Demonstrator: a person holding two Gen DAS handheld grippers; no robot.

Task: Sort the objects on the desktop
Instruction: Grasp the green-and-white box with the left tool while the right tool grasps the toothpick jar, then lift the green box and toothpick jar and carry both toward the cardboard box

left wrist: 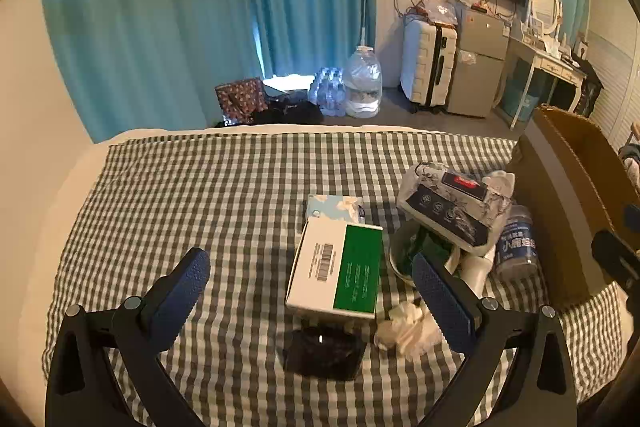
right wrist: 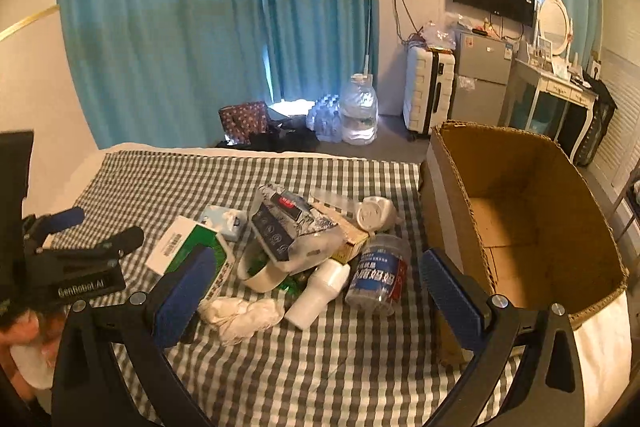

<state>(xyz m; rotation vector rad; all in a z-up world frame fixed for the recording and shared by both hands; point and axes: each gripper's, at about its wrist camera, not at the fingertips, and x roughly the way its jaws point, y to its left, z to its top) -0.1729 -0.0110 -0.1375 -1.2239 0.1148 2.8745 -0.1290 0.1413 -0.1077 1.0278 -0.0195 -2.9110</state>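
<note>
A heap of small objects lies on the checked cloth (left wrist: 180,187). My left gripper (left wrist: 309,261) hovers open over a white and green box (left wrist: 336,271), with a black flat object (left wrist: 324,351) and a crumpled tissue (left wrist: 404,327) just below it. Its pads touch nothing. My right gripper (right wrist: 316,261) hangs open above a white bottle (right wrist: 320,291), a blue-labelled jar (right wrist: 378,275) and the tissue (right wrist: 240,313), gripping none of them. A wipes pack (right wrist: 288,223) rests on a white ring-shaped item (right wrist: 260,271). The left gripper (right wrist: 106,225) shows at the left edge.
An open, empty cardboard box (right wrist: 520,211) stands on the cloth at the right, close to the right gripper's right finger. A light blue tissue packet (left wrist: 334,207) lies behind the white and green box. A hand (right wrist: 24,347) shows at the lower left. The floor beyond holds water bottles (left wrist: 362,83) and a suitcase (left wrist: 428,63).
</note>
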